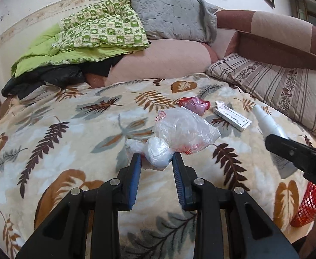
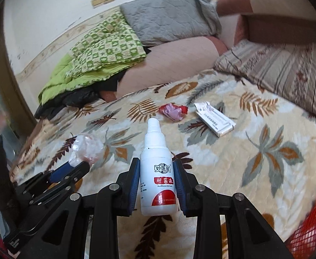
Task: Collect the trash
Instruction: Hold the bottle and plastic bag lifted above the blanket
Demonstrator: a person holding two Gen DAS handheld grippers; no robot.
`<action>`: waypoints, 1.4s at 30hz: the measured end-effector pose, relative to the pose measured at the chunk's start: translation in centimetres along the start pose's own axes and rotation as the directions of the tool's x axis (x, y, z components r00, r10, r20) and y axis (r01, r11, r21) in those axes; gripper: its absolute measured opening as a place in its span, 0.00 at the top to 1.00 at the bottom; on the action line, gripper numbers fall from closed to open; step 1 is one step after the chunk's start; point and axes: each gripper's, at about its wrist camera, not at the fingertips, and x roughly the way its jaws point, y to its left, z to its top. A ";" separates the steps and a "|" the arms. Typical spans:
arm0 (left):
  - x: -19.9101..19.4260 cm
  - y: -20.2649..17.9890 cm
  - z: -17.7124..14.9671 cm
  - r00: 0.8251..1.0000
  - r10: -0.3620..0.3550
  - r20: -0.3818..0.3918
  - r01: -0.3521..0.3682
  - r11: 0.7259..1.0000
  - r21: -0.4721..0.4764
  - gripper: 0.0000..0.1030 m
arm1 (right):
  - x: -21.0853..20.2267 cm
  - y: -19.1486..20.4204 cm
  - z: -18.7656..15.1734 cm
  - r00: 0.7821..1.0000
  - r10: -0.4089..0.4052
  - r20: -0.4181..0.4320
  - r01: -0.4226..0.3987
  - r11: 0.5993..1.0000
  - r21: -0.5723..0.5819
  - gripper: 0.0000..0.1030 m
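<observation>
A: It's a bed [image 1: 50, 129] under a leaf-print fleece blanket, quilts and pillows heaped at the far side against the wall. What's nearest?

B: The right gripper [image 2: 156, 166]. Its fingers [image 2: 134, 181] are closed on a white spray bottle [image 2: 158, 179] with a red label, held by the body with the nozzle pointing away. The pads sit flat on either side, so I'd judge the hold sound. At the right edge, low beside the bed, is a red mesh basket [image 2: 309, 233]; it looks like the place for the trash.

A: And the left side?

B: The left gripper [image 1: 156, 161] has its fingers [image 1: 136, 177] pinched on the knotted white end of a clear plastic bag [image 1: 183, 129], the loose part spread just beyond on the blanket. That knot is a good place to grip, since thin film may slip.

A: So how to finish well?

B: Carry the bottle across to the basket first and open the fingers only once it's over the rim. Lift the bag high enough that its trailing film clears the blanket's pile.

A: What remains beyond?

B: A crumpled red and pink wrapper [image 1: 193, 104], and just beside it a white carton [image 1: 231, 116], both lying loose further up the bed.
</observation>
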 end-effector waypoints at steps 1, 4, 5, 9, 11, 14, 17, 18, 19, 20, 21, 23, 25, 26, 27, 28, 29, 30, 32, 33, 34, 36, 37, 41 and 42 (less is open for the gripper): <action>0.2 0.0 0.0 1.000 0.001 -0.001 -0.001 1.000 0.004 0.72 | 0.1 0.1 0.0 1.000 -0.008 0.002 0.008 1.000 -0.013 0.67; 0.7 -0.3 0.0 1.000 0.008 0.005 -0.008 1.000 0.013 0.72 | 0.8 -0.1 -0.1 1.000 -0.021 -0.014 0.020 1.000 -0.017 0.67; 0.9 -0.4 0.0 1.000 0.008 0.004 -0.008 1.000 0.015 0.72 | 1.1 -0.4 -0.1 0.999 -0.021 -0.024 0.021 1.000 -0.005 0.67; 1.3 -0.8 0.1 1.000 0.017 0.004 -0.017 0.999 0.035 0.72 | 2.2 -1.4 0.1 0.999 -0.020 -0.049 0.022 0.999 0.035 0.67; 1.4 -0.7 0.1 1.000 0.017 0.006 -0.017 0.999 0.035 0.72 | 2.4 -1.7 0.2 0.998 -0.021 -0.053 0.023 0.999 0.044 0.67; 1.4 -0.5 0.2 1.000 0.013 0.007 -0.013 1.000 0.022 0.72 | 2.6 -2.0 0.1 0.998 -0.018 -0.059 0.021 0.998 0.058 0.67; 1.4 -0.4 0.2 1.000 0.012 0.008 -0.012 1.000 0.021 0.72 | 2.6 -1.9 0.1 0.998 -0.020 -0.063 0.023 0.998 0.053 0.67; 1.4 -0.4 0.3 1.000 0.013 0.009 -0.013 1.000 0.022 0.72 | 2.6 -1.8 0.1 0.998 -0.022 -0.062 0.025 0.999 0.048 0.67; 1.4 -0.4 0.3 1.000 0.015 0.011 -0.015 1.000 0.023 0.72 | 2.6 -1.7 0.1 0.998 -0.023 -0.062 0.026 0.999 0.045 0.67; 1.3 -0.4 0.3 1.000 0.016 0.014 -0.016 1.000 0.024 0.72 | 2.6 -1.7 0.0 0.998 -0.025 -0.062 0.028 0.999 0.043 0.67; 1.3 -0.4 0.3 1.000 0.018 0.018 -0.019 0.999 0.026 0.72 | 2.5 -1.6 0.0 0.998 -0.028 -0.061 0.030 0.999 0.041 0.67; 1.1 -0.5 0.3 0.999 0.026 0.026 -0.027 0.999 0.029 0.72 | 2.5 -1.6 0.1 0.998 -0.028 -0.060 0.030 0.999 0.042 0.67; 1.0 -0.5 0.3 0.999 0.028 0.030 -0.029 0.999 0.033 0.72 | 2.5 -1.6 0.1 0.998 -0.033 -0.059 0.035 0.999 0.040 0.67; 1.0 -0.6 0.3 0.999 0.029 0.031 -0.030 0.999 0.032 0.72 | 2.5 -1.6 0.1 0.998 -0.033 -0.058 0.036 0.999 0.040 0.67; 1.0 -0.6 0.3 0.999 0.028 0.030 -0.029 0.999 0.033 0.72 | 2.4 -1.7 0.1 0.998 -0.033 -0.058 0.036 0.999 0.040 0.67; 1.0 -0.6 0.3 0.999 0.029 0.032 -0.030 0.999 0.035 0.72 | 2.4 -1.7 0.1 0.998 -0.036 -0.057 0.038 0.998 0.039 0.67; 0.9 -0.6 0.3 0.999 0.029 0.031 -0.030 0.999 0.034 0.72 | 2.3 -1.7 0.1 0.998 -0.037 -0.056 0.039 0.998 0.039 0.67; 0.9 -0.6 0.3 0.999 0.028 0.032 -0.029 0.999 0.034 0.72 | 2.3 -1.7 0.1 0.998 -0.036 -0.056 0.038 0.999 0.039 0.67; 0.9 -0.6 0.3 0.999 0.028 0.032 -0.029 0.999 0.035 0.72 | 2.3 -1.7 0.1 0.998 -0.037 -0.056 0.039 0.998 0.039 0.67; 0.9 -0.6 0.2 0.999 0.029 0.032 -0.030 0.999 0.035 0.72 | 2.3 -1.8 0.1 0.998 -0.035 -0.056 0.037 0.999 0.039 0.67; 0.9 -0.6 0.3 0.999 0.030 0.034 -0.031 0.999 0.036 0.72 | 2.3 -1.7 0.1 0.998 -0.034 -0.057 0.037 0.999 0.039 0.67; 0.8 -0.6 0.5 0.999 0.027 0.036 -0.028 0.999 0.037 0.72 | 2.3 -1.7 0.1 0.998 -0.036 -0.057 0.038 0.999 0.038 0.67; 0.8 -0.6 0.5 0.999 0.029 0.036 -0.030 0.999 0.038 0.72 | 2.3 -1.7 0.1 0.998 -0.034 -0.057 0.036 0.999 0.037 0.67; 0.8 -0.6 0.4 0.999 0.028 0.036 -0.030 0.999 0.038 0.72 | 2.2 -1.8 0.1 0.998 -0.034 -0.056 0.036 0.999 0.037 0.67; 0.8 -0.6 0.5 0.999 0.026 0.035 -0.027 0.999 0.038 0.72 | 2.3 -1.7 0.1 0.998 -0.035 -0.057 0.037 0.999 0.037 0.67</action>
